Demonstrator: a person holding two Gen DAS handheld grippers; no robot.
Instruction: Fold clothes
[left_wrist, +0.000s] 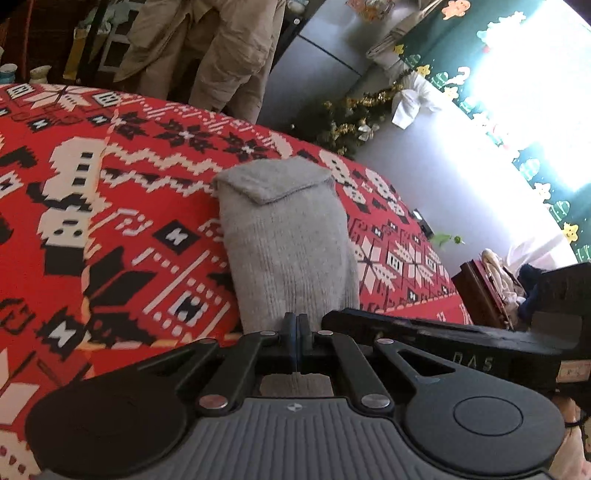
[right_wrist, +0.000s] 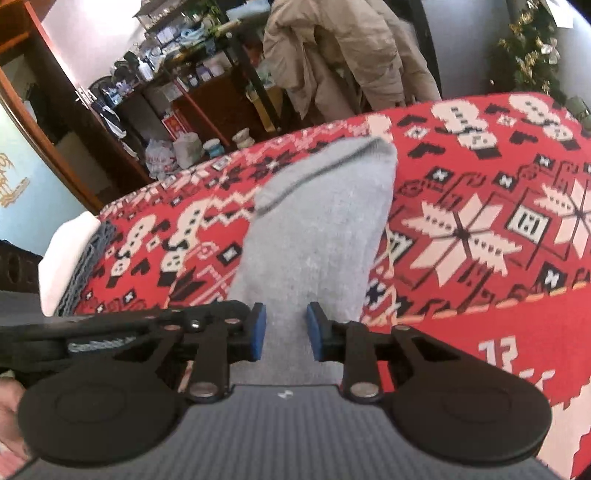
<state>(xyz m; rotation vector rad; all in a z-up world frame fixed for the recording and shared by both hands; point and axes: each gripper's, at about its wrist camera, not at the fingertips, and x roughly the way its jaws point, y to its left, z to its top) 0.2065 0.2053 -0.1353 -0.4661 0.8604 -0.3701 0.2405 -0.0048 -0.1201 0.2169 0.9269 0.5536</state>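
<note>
A grey knitted sock (left_wrist: 288, 240) lies on the red patterned tablecloth (left_wrist: 110, 221), its far end folded over into a small flap. My left gripper (left_wrist: 296, 339) is shut on the sock's near end, blue pads pressed together with grey fabric showing above and below them. In the right wrist view the same sock (right_wrist: 314, 229) runs away from me across the cloth (right_wrist: 480, 229). My right gripper (right_wrist: 286, 328) is open, its blue pads (right_wrist: 258, 328) standing either side of the sock's near end. The right gripper's black body (left_wrist: 443, 332) sits just right of my left one.
A beige jacket (right_wrist: 332, 55) hangs on a chair beyond the table's far edge. Cluttered shelves (right_wrist: 177, 74) and cups (right_wrist: 214, 147) stand at the back left. A decorated tree (right_wrist: 528, 48) is at the back right. A wooden box (left_wrist: 484, 291) sits off the table's right side.
</note>
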